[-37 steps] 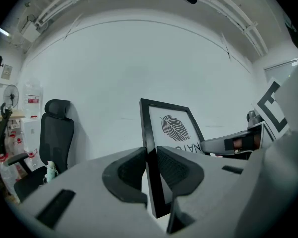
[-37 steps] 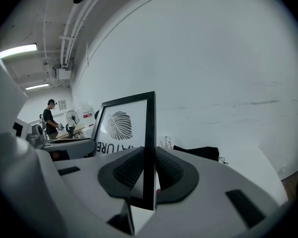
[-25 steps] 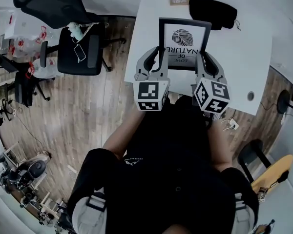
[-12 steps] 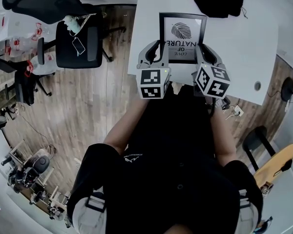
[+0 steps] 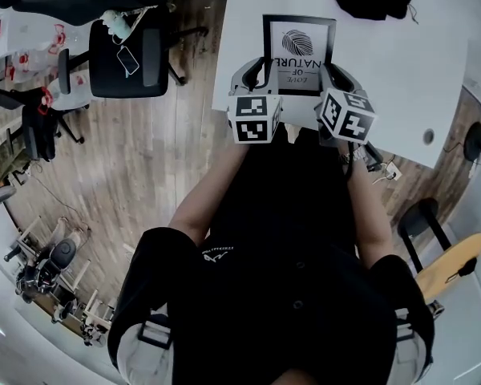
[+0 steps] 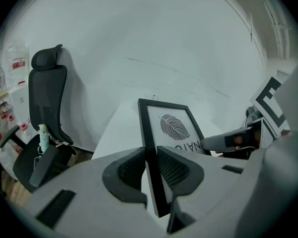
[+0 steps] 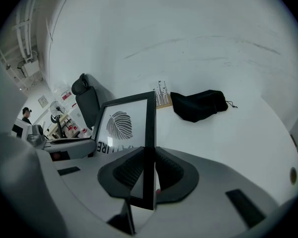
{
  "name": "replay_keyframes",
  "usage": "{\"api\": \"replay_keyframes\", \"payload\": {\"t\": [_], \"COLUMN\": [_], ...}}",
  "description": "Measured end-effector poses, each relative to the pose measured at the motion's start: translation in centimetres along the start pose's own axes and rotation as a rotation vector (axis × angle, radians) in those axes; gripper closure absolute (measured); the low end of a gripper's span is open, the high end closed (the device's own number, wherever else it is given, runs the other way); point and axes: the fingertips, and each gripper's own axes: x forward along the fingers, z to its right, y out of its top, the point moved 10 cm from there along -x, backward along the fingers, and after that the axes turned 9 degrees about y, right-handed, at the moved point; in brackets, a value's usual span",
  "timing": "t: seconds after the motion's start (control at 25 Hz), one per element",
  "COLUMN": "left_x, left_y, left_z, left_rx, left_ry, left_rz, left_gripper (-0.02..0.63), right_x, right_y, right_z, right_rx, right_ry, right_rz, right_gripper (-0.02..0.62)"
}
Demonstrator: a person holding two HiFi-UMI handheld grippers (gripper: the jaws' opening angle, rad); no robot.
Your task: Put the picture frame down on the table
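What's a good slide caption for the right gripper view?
Right gripper shut on a picture frame by its side edge, white table and black bag beyond.

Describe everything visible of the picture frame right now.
The picture frame is slim, black and rectangular, plastic or wood by its look, around a white print of a dark leaf with lettering. It is held face up over the white table, the left gripper clamping one side rail and the right gripper the other. Whether its far edge touches the table cannot be told.
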Motion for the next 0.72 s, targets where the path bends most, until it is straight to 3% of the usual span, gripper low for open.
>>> {"api": "replay_keyframes", "payload": {"t": [0.72], "left_x": [5.6], "left_y": [-4.2], "left_z": [-2.1], "left_rx": [0.001], "left_ry": [-0.003], "left_rz": [-0.239], "left_gripper": [0.526], "right_x": [6.8], "right_y": [-3.6], "right_z": [2.2], "right_rx": [0.114], "right_ry": [-0.017], "right_rz": [-0.228], "right_gripper": [0.529]}}
